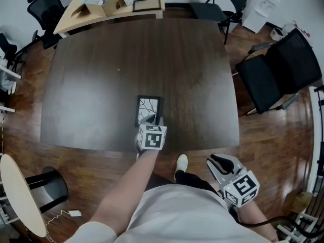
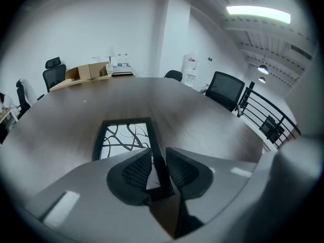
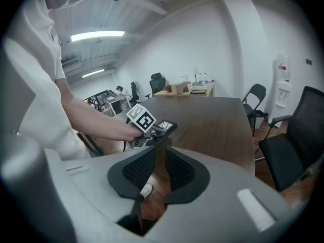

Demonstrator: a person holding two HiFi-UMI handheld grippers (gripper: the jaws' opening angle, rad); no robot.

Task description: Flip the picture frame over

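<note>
A black picture frame [image 1: 148, 110] with a white picture of black branches facing up lies on the dark wooden table [image 1: 101, 85], near its front edge. My left gripper [image 1: 152, 121] is shut on the frame's near right edge. In the left gripper view the frame [image 2: 124, 135] runs away from the left gripper [image 2: 158, 168], its black rim pinched between the pads. My right gripper [image 1: 218, 162] hangs off the table, low on the right, shut with nothing in it. The right gripper view looks past the right gripper [image 3: 159, 168] to the frame [image 3: 164, 127] and the left gripper [image 3: 154, 130].
Black office chairs [image 1: 281, 70] stand to the table's right and a folding chair [image 1: 223, 6] at the far right corner. A light wooden desk [image 1: 109, 6] with cardboard boxes and another frame sits behind. A round white table [image 1: 17, 196] is at lower left.
</note>
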